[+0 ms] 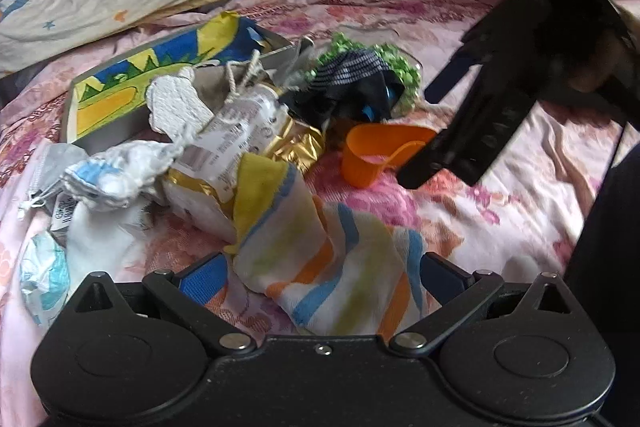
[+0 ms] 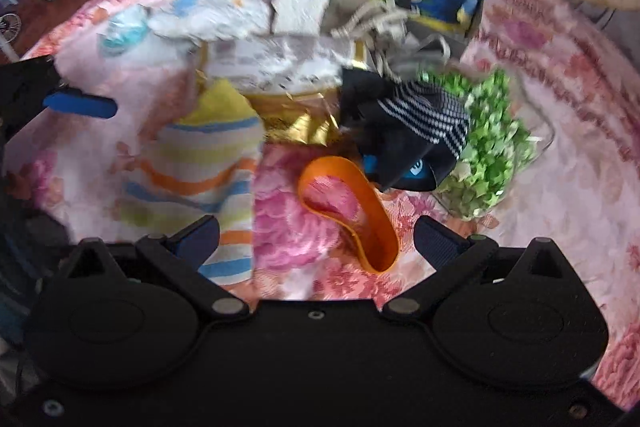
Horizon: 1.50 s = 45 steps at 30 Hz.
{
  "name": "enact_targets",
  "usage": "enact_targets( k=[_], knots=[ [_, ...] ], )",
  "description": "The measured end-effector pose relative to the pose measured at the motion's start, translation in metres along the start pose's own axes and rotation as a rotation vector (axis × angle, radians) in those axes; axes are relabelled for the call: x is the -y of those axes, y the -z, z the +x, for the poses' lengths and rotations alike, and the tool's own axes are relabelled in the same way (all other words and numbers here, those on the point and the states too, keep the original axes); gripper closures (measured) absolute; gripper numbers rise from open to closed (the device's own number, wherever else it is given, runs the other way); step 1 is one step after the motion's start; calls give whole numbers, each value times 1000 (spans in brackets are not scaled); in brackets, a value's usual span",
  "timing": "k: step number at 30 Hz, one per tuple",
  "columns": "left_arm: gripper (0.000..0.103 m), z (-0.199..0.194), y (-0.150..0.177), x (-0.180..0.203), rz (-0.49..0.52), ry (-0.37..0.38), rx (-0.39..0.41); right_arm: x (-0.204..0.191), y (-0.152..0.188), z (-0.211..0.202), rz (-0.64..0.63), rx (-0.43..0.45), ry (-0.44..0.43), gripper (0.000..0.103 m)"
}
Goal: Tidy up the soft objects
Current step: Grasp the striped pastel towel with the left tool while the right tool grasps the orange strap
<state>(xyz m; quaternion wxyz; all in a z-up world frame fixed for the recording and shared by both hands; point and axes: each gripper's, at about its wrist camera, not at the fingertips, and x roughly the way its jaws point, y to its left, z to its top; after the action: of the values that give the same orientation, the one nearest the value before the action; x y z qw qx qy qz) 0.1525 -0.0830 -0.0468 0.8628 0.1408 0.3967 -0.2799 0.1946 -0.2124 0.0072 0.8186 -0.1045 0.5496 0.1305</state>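
We are working over a bed with a pink floral cover [image 1: 460,211], sorting a heap of soft things. Our left gripper [image 1: 324,267] is hanging just above a striped towel [image 1: 320,267], its jaws spread wide to either side of the cloth and gripping nothing. Our right gripper [image 2: 316,231] is hovering released over an orange scoop [image 2: 352,203], with the bedcover showing between its fingers.

We judge that we are at the reaching step, about to pick up the towel. The next move is calling for lowering the left gripper onto a thick fold and closing firmly, since thin cloth may slip.

The towel is lying crumpled, white with orange, blue and pale green stripes and a yellow end. That end is resting against a gold foil bag [image 1: 296,143] in the heap. Beyond it, a dark striped sock [image 2: 412,139] is draped over green leafy stuff [image 2: 492,151].
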Motion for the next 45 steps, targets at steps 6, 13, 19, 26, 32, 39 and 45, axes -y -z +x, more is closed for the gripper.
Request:
enact_targets(
  k=[6, 13, 19, 26, 32, 39, 45],
  knots=[
    [2, 22, 2, -2, 1, 4, -76, 11, 0, 40, 0, -37, -6, 1],
    [16, 39, 5, -9, -44, 23, -137, 6, 3, 77, -2, -44, -12, 8],
    [37, 42, 5, -9, -66, 39, -138, 2, 10, 89, -21, -40, 21, 39],
    [75, 41, 6, -10, -88, 92, -134, 5, 14, 89, -5, -14, -6, 69],
    [92, 34, 4, -12, -132, 114, -106, -2, 15, 84, -40, -22, 21, 86],
    [93, 11, -8, -20, -230, 151, -37, -2, 13, 66, -14, 43, -80, 102],
    [94, -21, -19, -32, -339, 159, 47, 5, 8, 45, 38, 137, -186, 102]
  ],
)
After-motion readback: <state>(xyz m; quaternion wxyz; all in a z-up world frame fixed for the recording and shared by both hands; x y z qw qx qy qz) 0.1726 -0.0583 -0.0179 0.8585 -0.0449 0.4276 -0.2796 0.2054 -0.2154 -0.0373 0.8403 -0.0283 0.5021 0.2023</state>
